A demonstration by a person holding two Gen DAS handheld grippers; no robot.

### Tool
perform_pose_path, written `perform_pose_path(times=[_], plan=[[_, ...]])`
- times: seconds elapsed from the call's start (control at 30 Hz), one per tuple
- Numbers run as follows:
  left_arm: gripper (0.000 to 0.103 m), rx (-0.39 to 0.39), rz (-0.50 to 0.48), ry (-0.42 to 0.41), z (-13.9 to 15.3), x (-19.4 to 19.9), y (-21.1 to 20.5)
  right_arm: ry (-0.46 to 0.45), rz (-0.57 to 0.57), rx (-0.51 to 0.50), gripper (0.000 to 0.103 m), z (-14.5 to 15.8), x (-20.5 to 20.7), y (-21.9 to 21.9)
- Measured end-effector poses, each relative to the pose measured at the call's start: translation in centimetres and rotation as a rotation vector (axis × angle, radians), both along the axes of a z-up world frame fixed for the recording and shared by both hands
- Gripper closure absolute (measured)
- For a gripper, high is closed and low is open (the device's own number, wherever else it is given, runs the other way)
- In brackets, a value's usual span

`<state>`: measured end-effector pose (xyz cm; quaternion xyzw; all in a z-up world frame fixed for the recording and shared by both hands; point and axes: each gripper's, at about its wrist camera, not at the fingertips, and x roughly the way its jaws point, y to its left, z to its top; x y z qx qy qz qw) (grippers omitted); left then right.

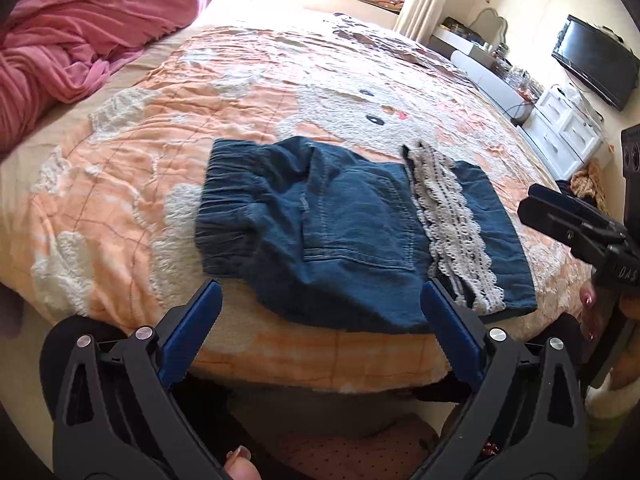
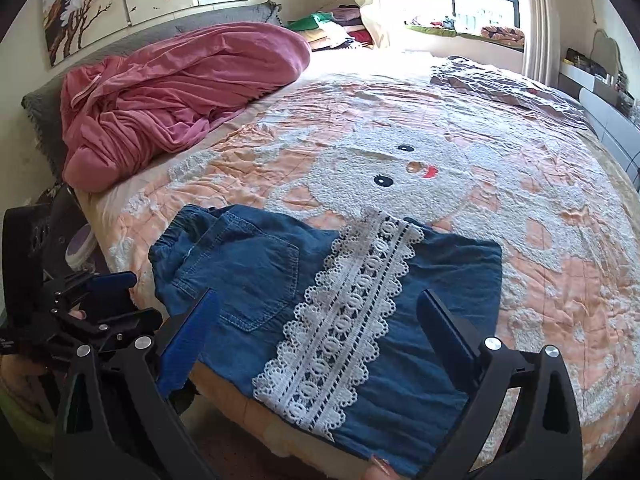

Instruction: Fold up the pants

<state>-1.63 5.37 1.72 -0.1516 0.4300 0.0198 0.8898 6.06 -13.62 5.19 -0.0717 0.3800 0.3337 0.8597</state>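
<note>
Folded blue denim pants with a white lace strip lie near the front edge of the bed. In the right wrist view the same pants and lace strip fill the lower middle. My left gripper is open, its blue-padded fingers spread over the pants' near edge with nothing pinched. My right gripper is open too, hovering above the lace and the pocket. The right gripper also shows at the right edge of the left wrist view, and the left gripper at the left of the right wrist view.
The bed carries an orange quilt with a white cat design. A crumpled pink blanket lies at the head. A white dresser and a TV stand along the right wall. Folded clothes sit by the window.
</note>
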Motion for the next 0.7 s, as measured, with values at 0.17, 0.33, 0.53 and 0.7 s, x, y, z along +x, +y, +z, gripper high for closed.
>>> perform_pose_path(times=[0.17, 0.33, 0.53, 0.7], plan=[[0.01, -0.028, 0.036, 0.021, -1.1, 0.1, 1.7, 0.032, 0.05, -0.019, 0.005, -0.4, 1.7, 3.0], [0.01, -0.053, 0.043, 0.027, -1.9, 0.3, 2.6, 0.052, 0.095, -0.044, 0.005, -0.9, 3.0, 6.0], [0.01, -0.134, 0.031, 0.027, -2.9, 0.8, 3.2, 0.077, 0.169, -0.072, 0.005, -1.6, 4.9, 9.8], [0.01, -0.171, 0.033, 0.037, -3.6, 1.2, 3.4, 0.131, 0.232, -0.076, 0.005, -2.3, 6.6, 12.8]])
